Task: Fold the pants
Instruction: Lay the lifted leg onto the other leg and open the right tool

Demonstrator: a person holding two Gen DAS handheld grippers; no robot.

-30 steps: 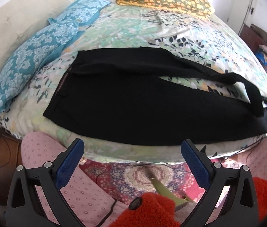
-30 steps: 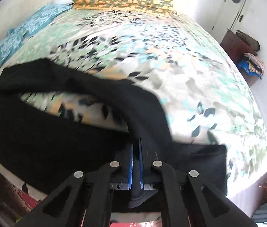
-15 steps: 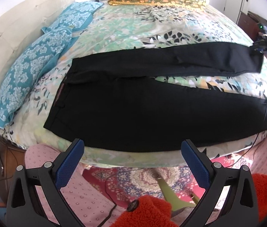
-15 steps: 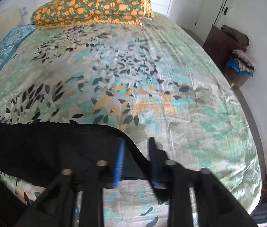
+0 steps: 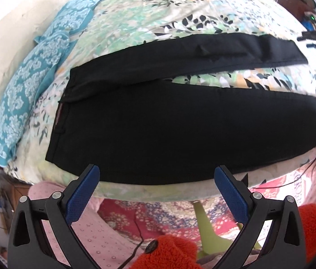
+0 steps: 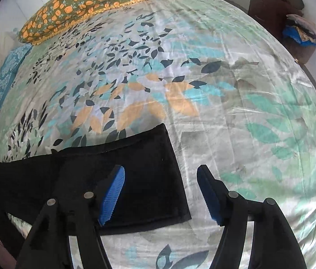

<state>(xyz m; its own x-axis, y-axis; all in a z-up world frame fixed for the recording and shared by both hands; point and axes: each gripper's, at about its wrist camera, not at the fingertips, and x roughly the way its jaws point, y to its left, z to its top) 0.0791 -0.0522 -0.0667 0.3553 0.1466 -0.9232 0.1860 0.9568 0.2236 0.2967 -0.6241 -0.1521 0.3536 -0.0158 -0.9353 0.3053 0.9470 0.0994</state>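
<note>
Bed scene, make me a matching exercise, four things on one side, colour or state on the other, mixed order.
1. pants
2. far pillow
3. side pillows
4. right gripper

A. teal with white pattern
B. jaws opening, nothing between them
C. black, spread flat with legs apart
D. green with orange flowers

Pairs: 1-C, 2-D, 3-A, 4-B

Black pants (image 5: 180,132) flat across the floral bed (image 5: 158,15), legs spread apart, waistband at left.
</note>
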